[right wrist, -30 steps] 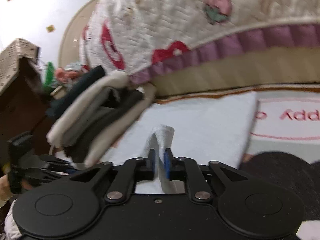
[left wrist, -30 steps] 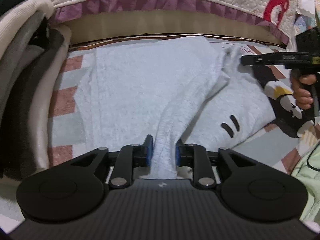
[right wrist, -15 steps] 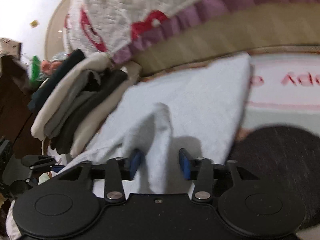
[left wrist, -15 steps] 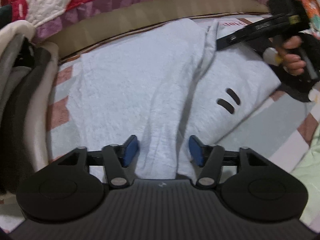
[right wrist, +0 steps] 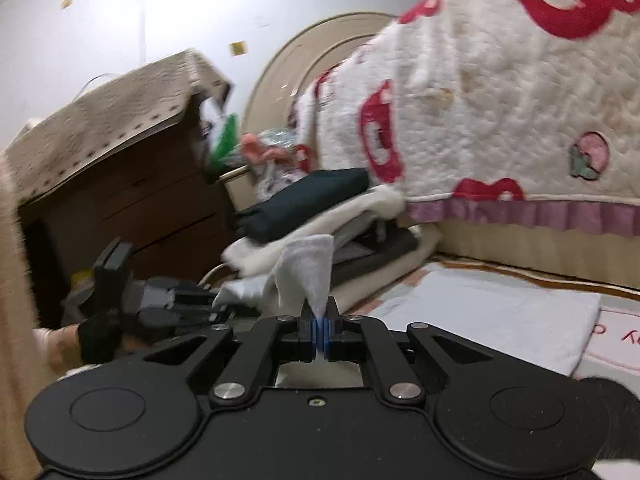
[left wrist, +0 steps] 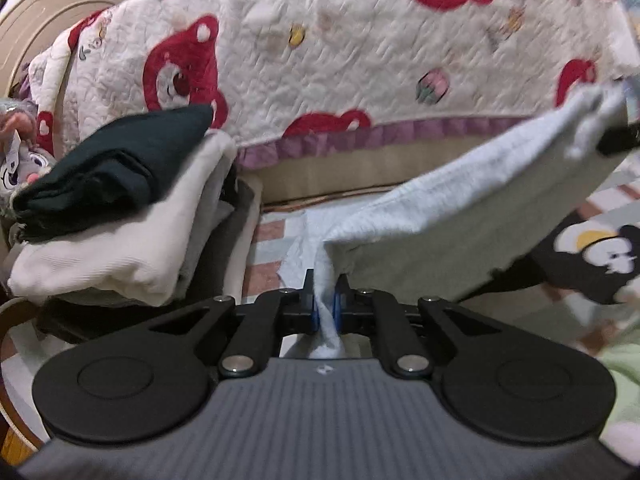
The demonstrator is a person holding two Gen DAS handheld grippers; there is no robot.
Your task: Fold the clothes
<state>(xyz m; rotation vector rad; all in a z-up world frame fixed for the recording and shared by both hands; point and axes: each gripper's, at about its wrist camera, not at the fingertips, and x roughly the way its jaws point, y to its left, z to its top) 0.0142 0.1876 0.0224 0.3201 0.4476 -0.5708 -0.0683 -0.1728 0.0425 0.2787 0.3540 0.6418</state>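
A pale grey sweatshirt (left wrist: 460,216) hangs lifted above the bed, stretched between both grippers. My left gripper (left wrist: 324,304) is shut on a bunched edge of it at the near end. From there the cloth rises to the upper right, where my right gripper (left wrist: 600,142) holds the far corner. In the right wrist view my right gripper (right wrist: 320,320) is shut on a pointed corner of the sweatshirt (right wrist: 308,268). The left gripper (right wrist: 224,308) shows to its left, held by a gloved hand (right wrist: 96,332). A pale flat part of cloth (right wrist: 500,320) lies on the bed.
A stack of folded clothes (left wrist: 120,220) with a dark garment on top stands at the left. A quilt with red bears (left wrist: 340,48) drapes behind. A brown dresser (right wrist: 120,208) stands beyond the stack. The cartoon-print bedspread (left wrist: 600,256) lies at the right.
Half a second ago both grippers stood open over the flat sweatshirt, after letting go of its sleeve. Both have now shut on the garment's edge and lifted it off the bed.
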